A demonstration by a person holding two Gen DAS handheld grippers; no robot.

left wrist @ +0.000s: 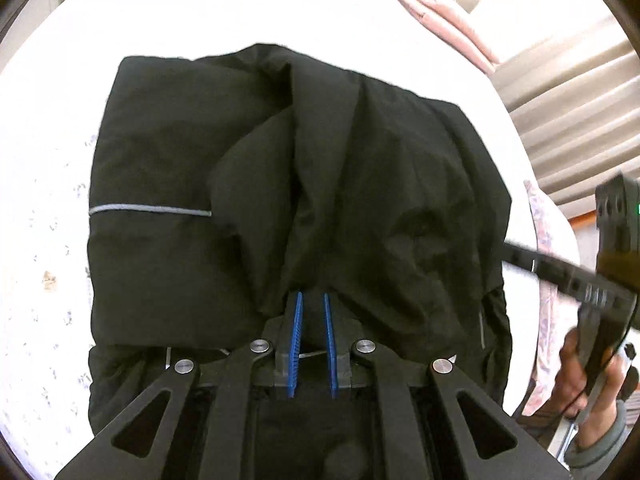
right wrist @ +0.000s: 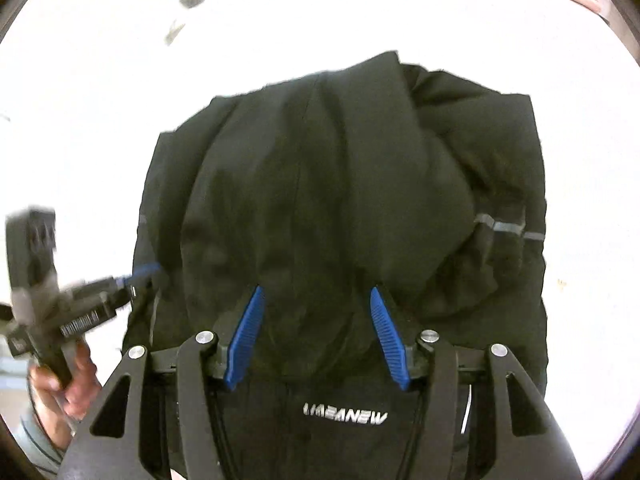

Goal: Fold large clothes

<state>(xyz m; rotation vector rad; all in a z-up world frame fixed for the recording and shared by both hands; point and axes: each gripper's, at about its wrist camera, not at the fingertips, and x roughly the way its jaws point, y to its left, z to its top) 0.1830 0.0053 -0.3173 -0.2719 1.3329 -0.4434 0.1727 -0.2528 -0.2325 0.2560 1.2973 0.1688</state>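
Note:
A black jacket (left wrist: 280, 184) with thin grey reflective stripes lies partly folded on a white bed (left wrist: 48, 160). My left gripper (left wrist: 312, 300) has its blue pads close together, pinching a fold of the black fabric that rises toward it. In the right wrist view the same jacket (right wrist: 340, 184) fills the middle, with a white logo (right wrist: 345, 419) on the part near the camera. My right gripper (right wrist: 316, 300) is open, its blue pads (right wrist: 250, 324) wide apart over the jacket's near fold. Each gripper shows at the edge of the other's view, hand-held.
A pink padded item (left wrist: 436, 12) lies at the bed's far right edge. A beige slatted wall or headboard (left wrist: 580, 120) stands to the right. A patterned pink cloth (left wrist: 548, 280) hangs at the right edge of the bed.

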